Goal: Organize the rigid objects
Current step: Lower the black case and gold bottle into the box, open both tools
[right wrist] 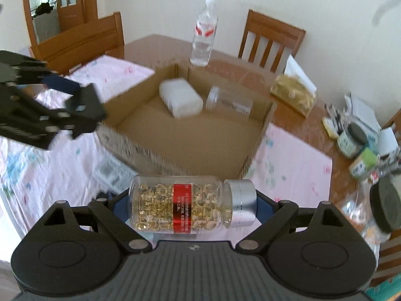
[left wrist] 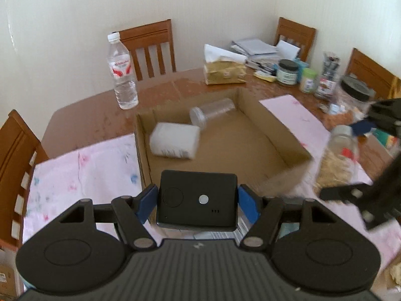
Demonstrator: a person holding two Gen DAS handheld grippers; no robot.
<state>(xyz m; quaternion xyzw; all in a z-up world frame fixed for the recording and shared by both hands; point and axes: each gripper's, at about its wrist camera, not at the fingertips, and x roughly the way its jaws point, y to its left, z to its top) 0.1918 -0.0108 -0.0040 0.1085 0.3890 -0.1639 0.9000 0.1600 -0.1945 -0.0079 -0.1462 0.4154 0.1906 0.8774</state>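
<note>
While both grippers are held over the near edge of the table, each carries one item. Left gripper: its blue pads clamp a black rectangular device by the short sides, a round grey button facing the camera; it sits over the near wall of the open cardboard box. Right gripper: closed on a clear capsule bottle, held crosswise, silver cap to the right, red label band around the middle, yellow capsules visible inside. This bottle is just short of the box's near wall, above the pink floral cloth.

Box contents, confirmed in both views: a white rectangular container lying on its side toward the left, and an empty clear plastic jar lying on its side behind it, the two touching or nearly so (motion blur prevents a firmer finding). Remaining floor of the box is bare cardboard.

Surroundings: the box rests on a brown wooden table, partly on the cloth. A water bottle with a white cap stands upright beyond the box's far left corner. A gold tissue box sits beyond the far wall. Further right stand a dark-lidded jar, a green-lidded jar and a pile of papers. Wooden chairs line the far side
</note>
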